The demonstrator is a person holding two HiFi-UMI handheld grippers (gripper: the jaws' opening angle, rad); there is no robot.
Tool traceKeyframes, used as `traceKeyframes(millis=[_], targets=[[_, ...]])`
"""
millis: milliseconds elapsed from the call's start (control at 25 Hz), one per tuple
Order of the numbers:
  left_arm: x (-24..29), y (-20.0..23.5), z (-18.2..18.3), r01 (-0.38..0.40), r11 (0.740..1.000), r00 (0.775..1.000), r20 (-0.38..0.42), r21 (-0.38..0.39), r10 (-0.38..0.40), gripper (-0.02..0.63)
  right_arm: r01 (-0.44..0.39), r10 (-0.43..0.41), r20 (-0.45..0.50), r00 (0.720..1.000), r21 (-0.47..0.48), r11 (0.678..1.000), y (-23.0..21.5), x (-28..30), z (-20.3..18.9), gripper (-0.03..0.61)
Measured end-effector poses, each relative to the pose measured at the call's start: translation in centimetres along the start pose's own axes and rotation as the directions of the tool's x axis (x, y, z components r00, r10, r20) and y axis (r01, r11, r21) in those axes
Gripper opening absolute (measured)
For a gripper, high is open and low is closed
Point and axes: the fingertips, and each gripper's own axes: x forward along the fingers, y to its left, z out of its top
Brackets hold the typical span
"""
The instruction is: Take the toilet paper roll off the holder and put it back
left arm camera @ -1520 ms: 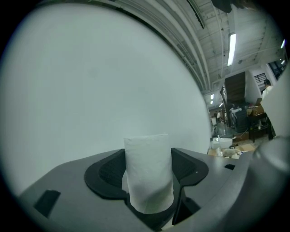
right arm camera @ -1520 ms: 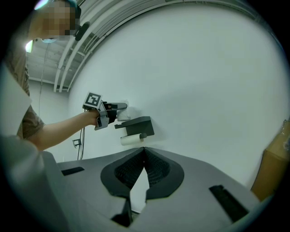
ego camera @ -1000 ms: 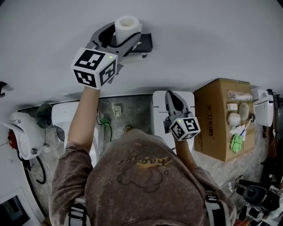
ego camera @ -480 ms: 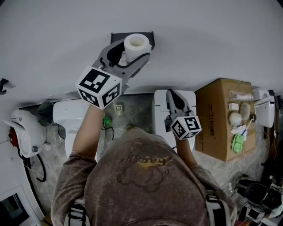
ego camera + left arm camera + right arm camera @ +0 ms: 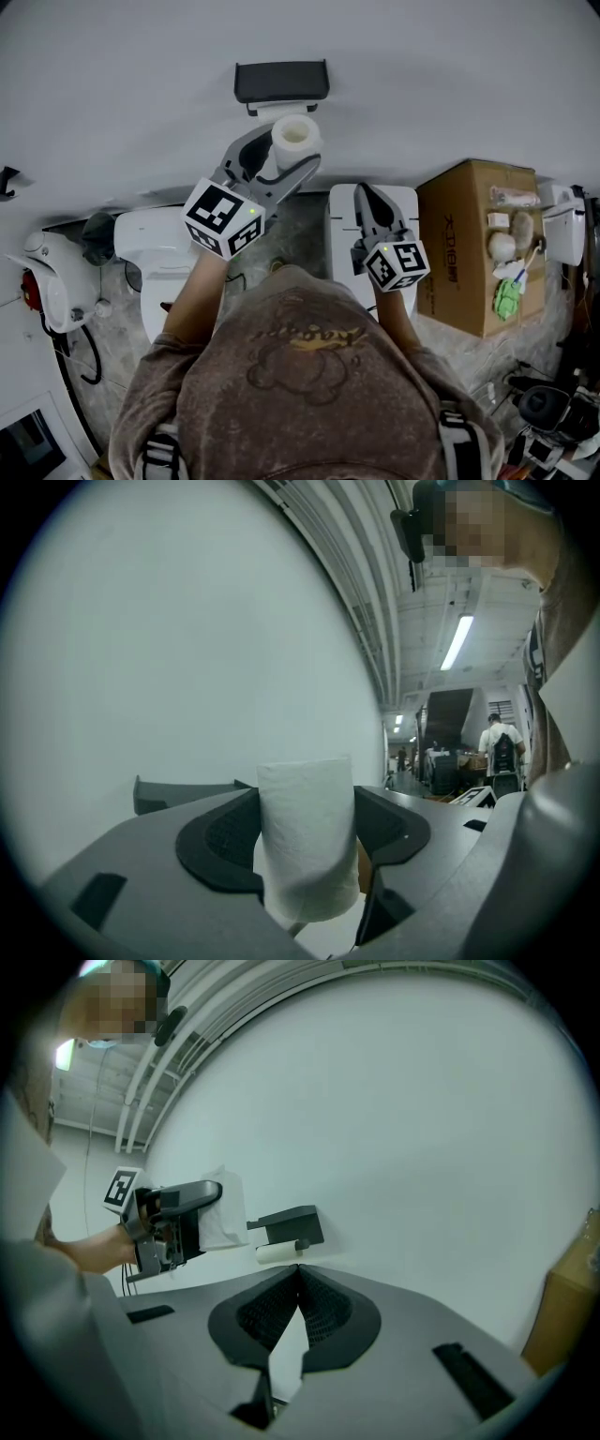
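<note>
Toilet paper roll (image 5: pixel 295 141) is clamped between the wide-set jaws of my left hand-held gripper (image 5: pixel 286 155). It is off the dark wall holder (image 5: pixel 280 82) and sits just below it in the head view. My right hand-held gripper (image 5: pixel 367 202) hangs lower, well apart from the roll, jaws pressed together with nothing between them, pointing at the white wall.

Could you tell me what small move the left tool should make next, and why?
Probably carry the roll toward the holder on the wall, lining its hollow core up with the bare white bar under the holder. The left tool is clamped on the roll, which hangs clear of the holder, so the take-off looks done and only the return is left.
</note>
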Motion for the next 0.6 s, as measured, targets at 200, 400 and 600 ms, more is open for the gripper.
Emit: traceKeyframes(millis=[200,400,600], targets=[[-1.1,-0.7,-2.7,-0.009,1.000,1.000,-0.006,-0.009,0.009,0.314,-0.004,0.004,0.004,1.000,0.002,1.000,0.3,0.3,-0.1,-0.005],[-2.1,-0.8,-5.2,-0.029,0.999,0.999,-0.026,-0.039,0.028,0.314,-0.006,0.006,0.011,1.000,0.004,1.000,0.8,0.5,0.0,-0.005],[-2.6,-0.7,-6.5,-0.047,0.998,0.998,-0.044,-0.053,0.044,0.313,-0.001,0.001,0.009,1.000,0.011,1.000,0.6,0.4,-0.2,-0.005]])
